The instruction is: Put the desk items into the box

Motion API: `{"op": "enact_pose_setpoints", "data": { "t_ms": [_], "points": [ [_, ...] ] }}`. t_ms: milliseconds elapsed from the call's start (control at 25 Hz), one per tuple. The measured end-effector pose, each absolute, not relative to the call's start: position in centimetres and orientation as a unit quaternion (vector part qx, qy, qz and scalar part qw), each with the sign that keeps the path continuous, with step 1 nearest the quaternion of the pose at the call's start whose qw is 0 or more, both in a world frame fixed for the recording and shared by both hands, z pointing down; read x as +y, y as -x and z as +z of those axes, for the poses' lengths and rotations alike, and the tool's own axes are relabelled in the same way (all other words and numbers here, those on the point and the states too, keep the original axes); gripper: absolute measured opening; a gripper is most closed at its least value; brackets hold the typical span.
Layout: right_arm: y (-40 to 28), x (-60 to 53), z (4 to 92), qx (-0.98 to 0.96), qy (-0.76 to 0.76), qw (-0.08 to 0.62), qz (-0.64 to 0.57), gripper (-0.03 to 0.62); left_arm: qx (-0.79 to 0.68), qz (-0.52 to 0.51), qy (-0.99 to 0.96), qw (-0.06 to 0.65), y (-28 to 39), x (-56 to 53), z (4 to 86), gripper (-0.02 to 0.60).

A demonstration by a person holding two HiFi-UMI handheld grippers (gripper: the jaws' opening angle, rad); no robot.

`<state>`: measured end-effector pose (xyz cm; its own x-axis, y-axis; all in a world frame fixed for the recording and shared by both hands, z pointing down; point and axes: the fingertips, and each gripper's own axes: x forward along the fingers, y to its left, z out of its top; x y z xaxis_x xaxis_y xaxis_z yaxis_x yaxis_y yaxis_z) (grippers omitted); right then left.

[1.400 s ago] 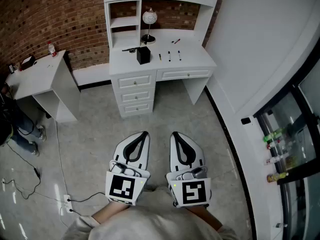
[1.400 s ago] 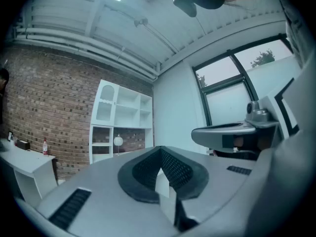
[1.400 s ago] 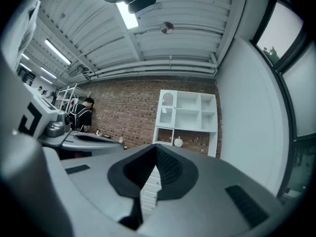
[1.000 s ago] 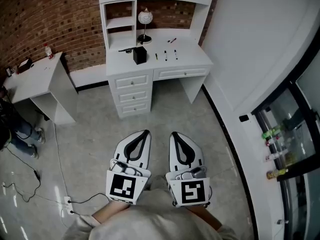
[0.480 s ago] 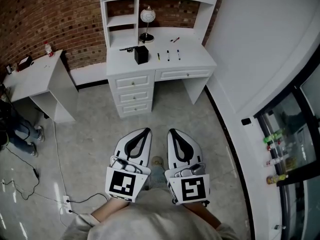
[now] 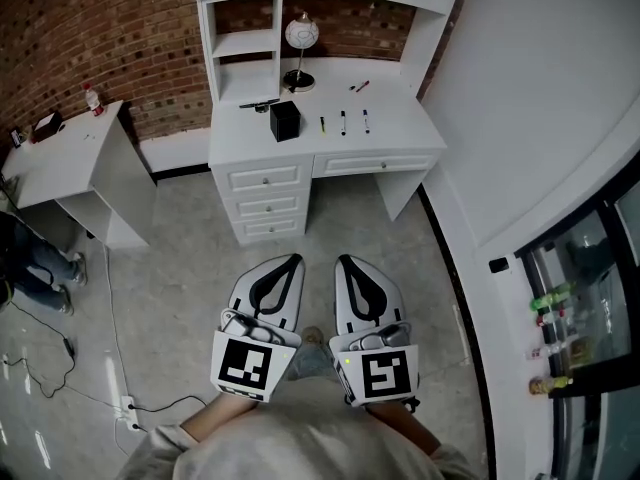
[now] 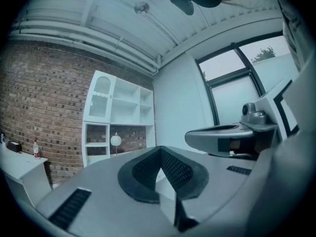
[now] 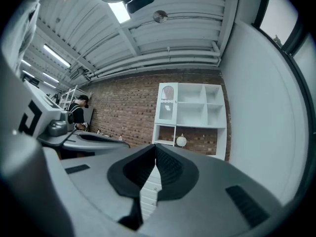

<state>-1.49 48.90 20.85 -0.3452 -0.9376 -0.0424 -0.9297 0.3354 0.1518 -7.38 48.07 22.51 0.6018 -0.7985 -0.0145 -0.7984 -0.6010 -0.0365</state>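
A white desk (image 6: 395, 128) with a hutch stands far ahead against the brick wall. On it are a black box (image 6: 285, 121), three pens in a row (image 6: 343, 122), a red pen (image 6: 360, 86), a globe lamp (image 6: 301, 38) and a dark flat item (image 6: 258, 103). My left gripper (image 6: 292, 260) and right gripper (image 6: 343, 260) are held side by side over the floor, pointing level at the desk and well short of it. Both are shut with nothing in them. The left gripper view shows its pads (image 7: 170, 164) meeting, and the right gripper view shows the same (image 8: 165, 164).
A smaller white table (image 6: 70, 163) with a bottle (image 6: 92, 98) stands left of the desk. A person (image 6: 30, 253) and floor cables (image 6: 60, 368) are at the far left. A curved white wall (image 6: 540, 88) and a glass cabinet (image 6: 575, 298) run along the right.
Both grippers have been carried forward together over the floor, and the desk now looks slightly nearer and larger. Their jaws have stayed shut.
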Motion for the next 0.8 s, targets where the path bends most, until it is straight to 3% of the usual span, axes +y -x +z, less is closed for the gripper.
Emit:
{"op": "enact_pose_setpoints", "data": {
  "t_ms": [800],
  "points": [
    [-4.6,33.2,21.0,-0.846,-0.527,0.013,-0.082,0.018,0.512,-0.026,0.858,0.026,3.5,32.9,23.2,0.005]
  ]
}}
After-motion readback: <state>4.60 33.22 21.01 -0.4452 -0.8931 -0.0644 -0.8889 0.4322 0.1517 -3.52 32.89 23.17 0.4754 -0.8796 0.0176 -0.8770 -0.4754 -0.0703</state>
